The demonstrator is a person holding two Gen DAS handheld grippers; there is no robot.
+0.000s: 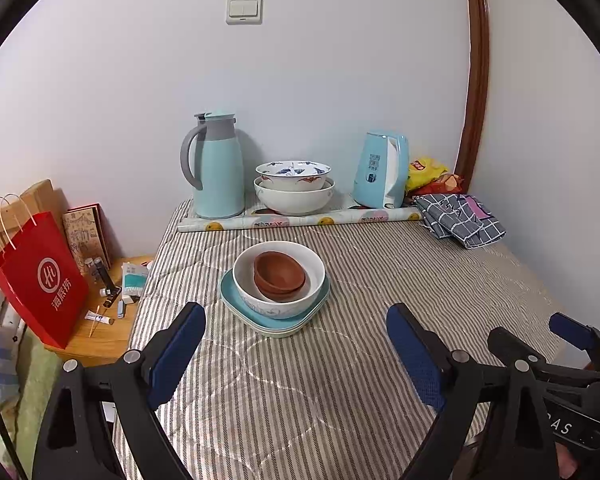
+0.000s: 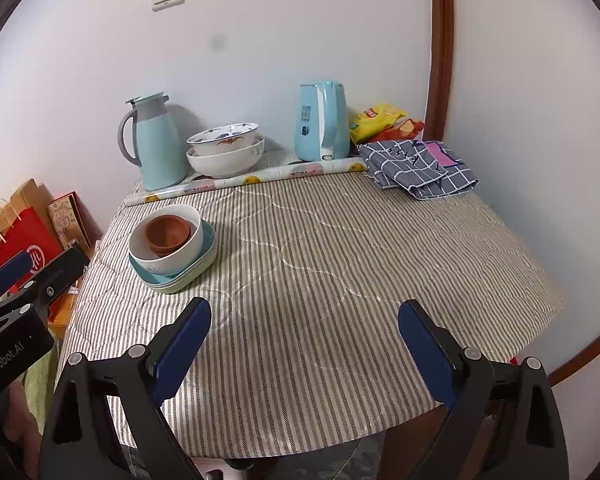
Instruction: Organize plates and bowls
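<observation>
The striped table bore a stack near its left edge: square teal plates, a white bowl upright on them, brown bowls nested inside, mouths up. Left gripper and right gripper hovered spread, empty.

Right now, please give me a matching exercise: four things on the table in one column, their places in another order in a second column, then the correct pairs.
1. brown bowls
2. patterned bowl
3. thermos jug
4. checked cloth

A. left of the stacked bowls by the wall
B. back right corner of the table
C. inside the white bowl on the plates
D. nested in the large white bowl by the wall

Pairs: 1-C, 2-D, 3-A, 4-B
</observation>
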